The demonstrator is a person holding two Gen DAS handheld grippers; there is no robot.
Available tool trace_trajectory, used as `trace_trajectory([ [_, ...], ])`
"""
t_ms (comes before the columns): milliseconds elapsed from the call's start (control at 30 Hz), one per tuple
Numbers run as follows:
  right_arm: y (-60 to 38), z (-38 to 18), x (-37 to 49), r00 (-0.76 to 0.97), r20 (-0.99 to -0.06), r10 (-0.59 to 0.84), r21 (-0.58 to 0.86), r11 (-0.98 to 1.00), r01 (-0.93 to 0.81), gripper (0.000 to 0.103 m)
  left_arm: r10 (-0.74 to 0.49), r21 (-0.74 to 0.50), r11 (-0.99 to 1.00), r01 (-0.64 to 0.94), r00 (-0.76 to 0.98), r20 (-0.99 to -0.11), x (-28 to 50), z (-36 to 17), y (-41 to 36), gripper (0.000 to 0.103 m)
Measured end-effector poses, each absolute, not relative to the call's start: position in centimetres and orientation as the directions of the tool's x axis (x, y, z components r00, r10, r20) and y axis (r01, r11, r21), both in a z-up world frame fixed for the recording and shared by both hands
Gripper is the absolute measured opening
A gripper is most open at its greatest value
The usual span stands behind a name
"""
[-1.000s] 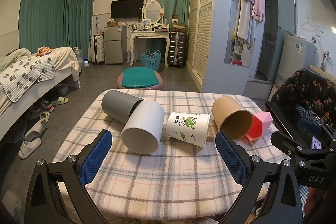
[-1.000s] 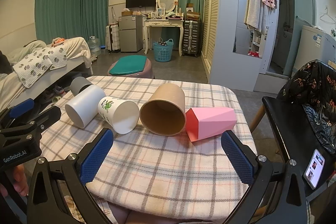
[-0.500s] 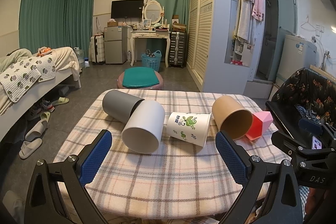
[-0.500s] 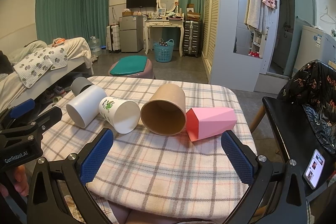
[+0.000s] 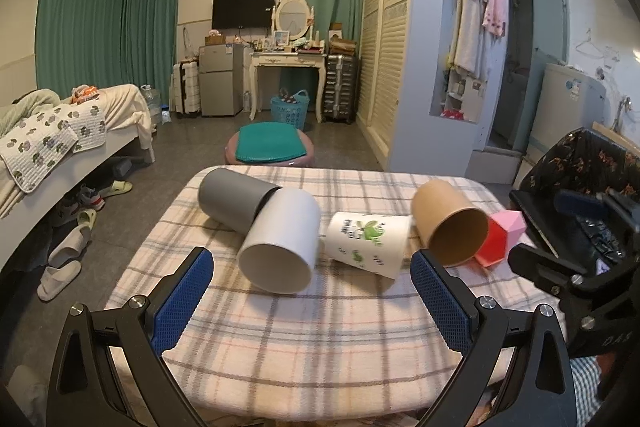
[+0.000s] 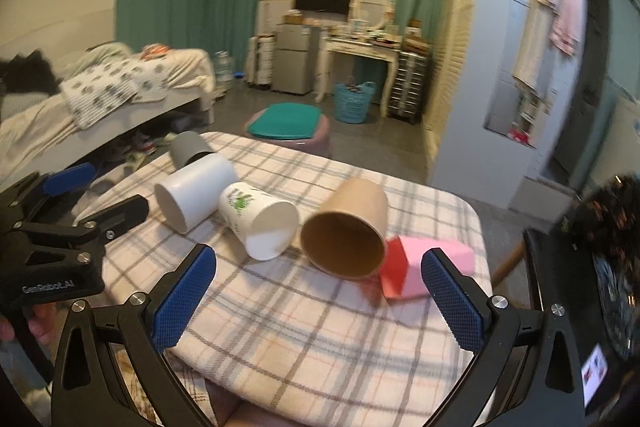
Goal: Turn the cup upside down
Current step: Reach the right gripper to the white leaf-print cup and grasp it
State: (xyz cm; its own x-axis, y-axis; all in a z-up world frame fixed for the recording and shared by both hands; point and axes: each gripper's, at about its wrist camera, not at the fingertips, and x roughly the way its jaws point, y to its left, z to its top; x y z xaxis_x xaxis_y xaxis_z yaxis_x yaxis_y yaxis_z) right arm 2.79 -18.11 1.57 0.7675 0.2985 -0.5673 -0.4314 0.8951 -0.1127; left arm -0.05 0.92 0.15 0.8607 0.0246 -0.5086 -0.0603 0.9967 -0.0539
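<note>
Several cups lie on their sides in a row on the plaid-covered table: a grey cup, a white cup, a white paper cup with green print, a brown paper cup and a pink faceted cup. They also show in the right wrist view: grey cup, white cup, printed cup, brown cup, pink cup. My left gripper is open, short of the white cup. My right gripper is open, short of the brown cup.
A round stool with a teal cushion stands beyond the table. A bed is at the left, with shoes under it. A dark chair with floral fabric stands at the right. The table's near edge is below both grippers.
My right gripper has swung and tilted, moving closer to the brown and pink cups; its view is blurred. My left gripper has barely moved. The cups lie as before.
</note>
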Motion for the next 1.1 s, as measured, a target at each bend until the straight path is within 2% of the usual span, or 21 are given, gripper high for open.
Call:
trace_trajectory([
  [233,-14.2,1.6,7.3,0.645,-0.658,0.389,-0.182,0.749,-0.637,0.103,0.091,-0.049,0.989,-0.139,0.837,-0.540,2.3,-0.7,3.9,0.102],
  [567,-6.7,-4.9,14.9,0.464,-0.838,0.287,-0.227,0.590,-0.775,0.102,0.111,-0.059,0.982,-0.180,0.796,-0.595,4.9,-3.7,7.3,0.102],
  [767,-4.6,-7.3,16.7,0.415,-0.888,0.197,-0.260,0.530,-0.807,0.089,0.092,-0.073,0.982,-0.172,0.785,-0.613,5.9,-4.9,8.2,0.102],
  [833,-4.2,-8.2,17.2,0.399,-0.902,0.166,-0.264,0.518,-0.813,0.081,0.084,-0.081,0.982,-0.170,0.781,-0.619,6.0,-5.1,8.4,0.102],
  [867,-4.1,-8.4,17.2,0.390,-0.908,0.154,-0.261,0.518,-0.814,0.071,0.080,-0.087,0.982,-0.170,0.779,-0.621,6.1,-5.2,8.5,0.102],
  [900,-4.0,-8.7,17.4,0.382,-0.913,0.141,-0.260,0.522,-0.812,0.068,0.077,-0.090,0.981,-0.170,0.778,-0.623,6.1,-5.3,8.5,0.102],
  [1100,-4.0,-7.2,16.6,0.410,-0.901,0.138,-0.265,0.572,-0.776,0.066,0.070,-0.108,0.979,-0.170,0.789,-0.610,5.6,-5.0,9.1,0.102],
])
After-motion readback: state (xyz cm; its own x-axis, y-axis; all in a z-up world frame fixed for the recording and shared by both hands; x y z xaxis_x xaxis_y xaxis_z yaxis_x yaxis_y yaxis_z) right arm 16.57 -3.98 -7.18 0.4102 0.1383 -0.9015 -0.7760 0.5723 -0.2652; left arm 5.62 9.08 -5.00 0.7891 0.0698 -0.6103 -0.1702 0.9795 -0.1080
